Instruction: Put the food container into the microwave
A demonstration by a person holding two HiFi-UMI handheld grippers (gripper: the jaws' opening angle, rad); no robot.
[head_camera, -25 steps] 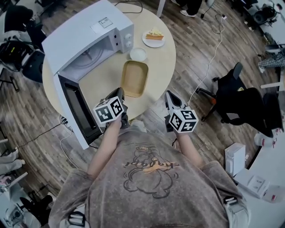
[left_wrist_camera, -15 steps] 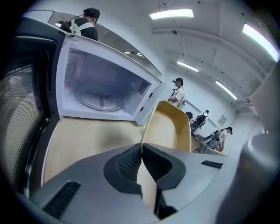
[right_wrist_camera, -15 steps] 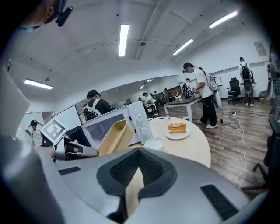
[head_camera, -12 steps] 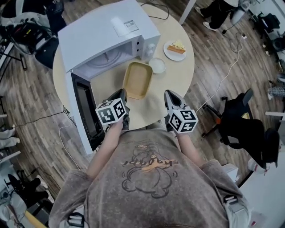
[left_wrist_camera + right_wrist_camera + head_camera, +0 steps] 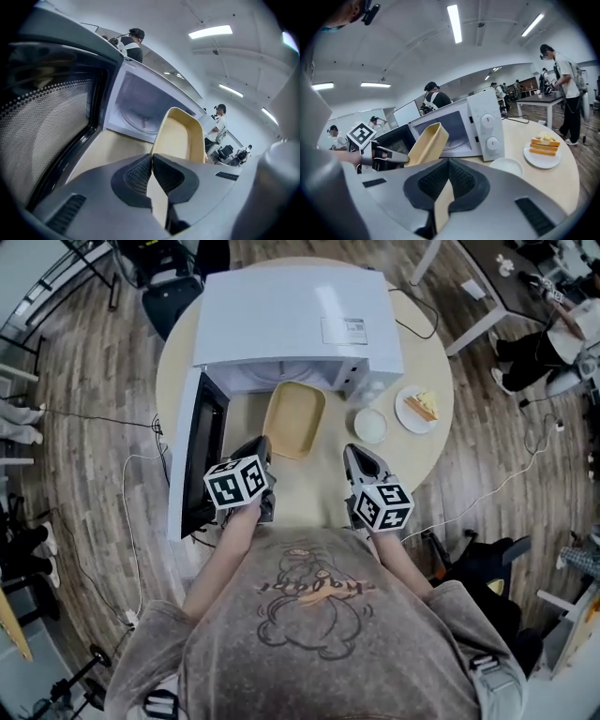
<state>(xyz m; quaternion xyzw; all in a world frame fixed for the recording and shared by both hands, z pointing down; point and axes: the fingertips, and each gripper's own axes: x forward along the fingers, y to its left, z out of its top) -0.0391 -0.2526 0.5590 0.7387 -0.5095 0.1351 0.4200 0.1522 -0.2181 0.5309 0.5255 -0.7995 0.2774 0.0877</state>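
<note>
Clamping left claw (image 5: 263,442) on near rim of food container (image 5: 294,418), at its left corner, pinching thin tan edge tight between pads. Holding right claw (image 5: 351,451) pressed together, gripping nothing, hovering off to the right of container and not touching it. Holding container from that one corner only, raised off bench (image 5: 309,486), tilting with far end higher and near end low at left claw. Pointing far end at open front of microwave (image 5: 291,315), container hanging just outside the opening, not inside yet. Showing container empty, shallow, rounded corners, inside facing left claw's camera. Hanging wide open on the left: microwave door (image 5: 199,460), dark mesh window filling left side of left gripper view. Sitting on bench right of container: small white bowl (image 5: 370,425), close in front of oven's two knobs (image 5: 487,120). Sitting further right, near bench edge: white plate (image 5: 404,418) carrying layered sandwich slice (image 5: 543,143). Standing in background at far right of right gripper view: person (image 5: 563,79) in white top, beside another table.
</note>
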